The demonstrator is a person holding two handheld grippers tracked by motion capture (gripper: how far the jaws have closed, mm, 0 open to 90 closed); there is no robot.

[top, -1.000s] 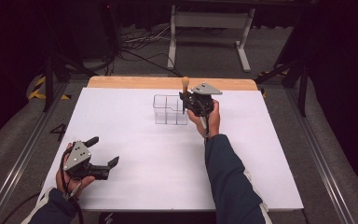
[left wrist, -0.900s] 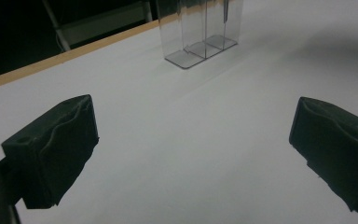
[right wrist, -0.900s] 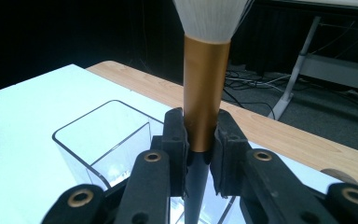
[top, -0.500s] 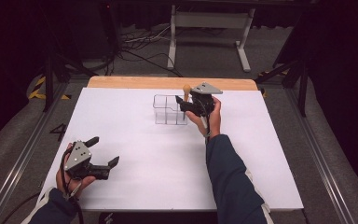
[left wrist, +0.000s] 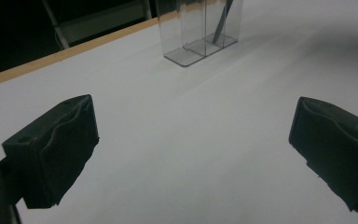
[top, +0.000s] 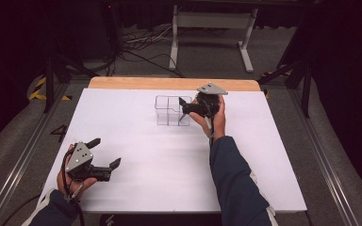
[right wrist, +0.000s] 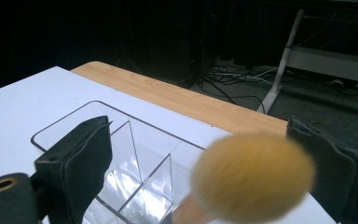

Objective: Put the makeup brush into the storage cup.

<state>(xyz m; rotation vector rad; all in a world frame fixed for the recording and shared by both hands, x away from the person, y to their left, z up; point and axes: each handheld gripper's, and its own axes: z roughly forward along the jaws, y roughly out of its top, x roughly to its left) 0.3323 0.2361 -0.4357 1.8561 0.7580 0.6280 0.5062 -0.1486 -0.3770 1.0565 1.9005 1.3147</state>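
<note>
A clear divided container (top: 168, 110) stands at the back middle of the white table (top: 136, 188). My right gripper (top: 184, 108) hovers at its right side, and its jaws have just been opening. In the right gripper view the blurred tan head of a makeup brush (right wrist: 254, 175) sits loose between the spread pads (right wrist: 81, 158), its handle running down into the container (right wrist: 121, 154). My left gripper (top: 104, 153) rests open and empty near the front left corner. The left gripper view shows the container (left wrist: 198, 28) far off, with a dark handle (left wrist: 223, 18) inside.
A wooden strip (top: 169, 84) borders the table's far edge. Beyond it lie a dark floor with cables (top: 141, 47) and a white table frame (top: 245, 47). Metal rails (top: 23, 155) run along both sides of the table.
The right jaws have spread apart and let go of the brush. Its tan head stood above the gripper before and has dropped toward the container. Both hands stay in place.
</note>
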